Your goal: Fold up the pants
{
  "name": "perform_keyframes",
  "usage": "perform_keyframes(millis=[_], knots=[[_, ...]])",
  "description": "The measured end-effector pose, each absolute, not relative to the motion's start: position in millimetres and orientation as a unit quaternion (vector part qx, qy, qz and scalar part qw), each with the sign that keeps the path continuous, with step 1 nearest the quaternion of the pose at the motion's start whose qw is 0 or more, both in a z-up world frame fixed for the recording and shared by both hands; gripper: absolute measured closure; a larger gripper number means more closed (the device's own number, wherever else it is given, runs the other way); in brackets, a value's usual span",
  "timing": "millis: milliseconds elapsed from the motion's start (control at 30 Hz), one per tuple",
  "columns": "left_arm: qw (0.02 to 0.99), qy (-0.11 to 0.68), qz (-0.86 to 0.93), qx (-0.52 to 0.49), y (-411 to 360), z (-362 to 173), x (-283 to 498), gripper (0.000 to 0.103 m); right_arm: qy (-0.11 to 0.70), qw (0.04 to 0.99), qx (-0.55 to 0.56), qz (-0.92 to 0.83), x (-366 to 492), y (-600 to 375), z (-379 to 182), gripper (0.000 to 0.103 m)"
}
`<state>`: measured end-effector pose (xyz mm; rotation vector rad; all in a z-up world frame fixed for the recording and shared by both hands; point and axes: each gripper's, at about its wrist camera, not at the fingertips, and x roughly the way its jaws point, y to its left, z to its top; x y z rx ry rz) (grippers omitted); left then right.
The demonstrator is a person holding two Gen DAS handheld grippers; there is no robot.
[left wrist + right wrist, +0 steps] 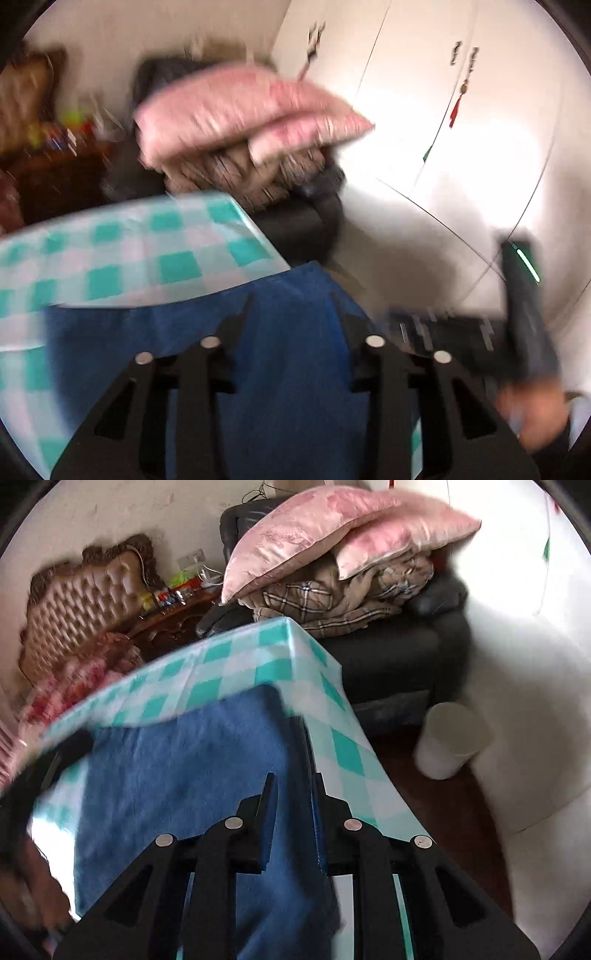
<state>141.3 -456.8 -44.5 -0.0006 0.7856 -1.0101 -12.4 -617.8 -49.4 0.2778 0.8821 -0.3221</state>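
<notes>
Blue pants [192,768] lie on a table with a teal and white checked cloth [266,657]. My right gripper [293,786] is over the pants' right edge, its jaws a narrow gap apart with blue cloth between them. In the blurred left wrist view, my left gripper [291,306] stands with its jaws wide apart over the pants [288,369]; no cloth is pinched there. The right gripper also shows in the left wrist view [524,295], at the right. The left gripper shows as a dark blur in the right wrist view [48,760], at the left.
Behind the table stands a dark armchair [399,653] piled with pink pillows [332,528] and a plaid blanket [332,602]. A white bin [450,738] stands on the floor to the right. A tufted headboard [85,602] and a cluttered wooden cabinet [173,616] are at the left. White wardrobe doors [461,110] stand at the right.
</notes>
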Motion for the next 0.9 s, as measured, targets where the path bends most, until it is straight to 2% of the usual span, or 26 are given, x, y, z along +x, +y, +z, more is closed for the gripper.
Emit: perform_keyframes(millis=[33, 167, 233, 267, 300, 367, 467, 600, 733, 833, 900], knots=[[0.793, 0.379, -0.478, -0.002, -469, -47, 156, 0.080, 0.426, 0.878, 0.122, -0.182, -17, -610, -53, 0.087], [0.776, 0.413, -0.475, 0.038, -523, -83, 184, 0.081, 0.445, 0.858, 0.113, -0.230, -31, -596, -72, 0.086], [0.761, 0.444, -0.467, 0.077, -543, -103, 181, 0.077, 0.450, 0.854, 0.094, -0.241, -34, -590, -79, 0.086], [0.765, 0.446, -0.457, 0.081, -544, -107, 182, 0.070, 0.456, 0.852, 0.088, -0.244, -34, -588, -82, 0.086], [0.772, 0.441, -0.452, 0.069, -541, -107, 183, 0.065, 0.458, 0.850, 0.086, -0.245, -34, -588, -85, 0.086], [0.776, 0.425, -0.462, 0.060, -532, -102, 180, 0.062, 0.457, 0.850, 0.086, -0.247, -35, -587, -86, 0.085], [0.805, 0.384, -0.449, 0.060, -500, -82, 166, 0.048, 0.457, 0.850, 0.084, -0.247, -35, -588, -86, 0.084], [0.801, 0.410, -0.432, 0.058, -451, -76, 144, 0.047, 0.457, 0.850, 0.083, -0.249, -36, -584, -86, 0.084], [0.789, 0.467, -0.388, 0.098, -423, -104, 118, 0.047, 0.458, 0.849, 0.075, -0.252, -37, -580, -86, 0.083], [0.789, 0.462, -0.382, 0.135, -412, -116, 93, 0.046, 0.460, 0.847, 0.067, -0.256, -36, -576, -87, 0.081], [0.790, 0.458, -0.379, 0.148, -406, -116, 78, 0.041, 0.461, 0.846, 0.064, -0.259, -36, -575, -87, 0.080]])
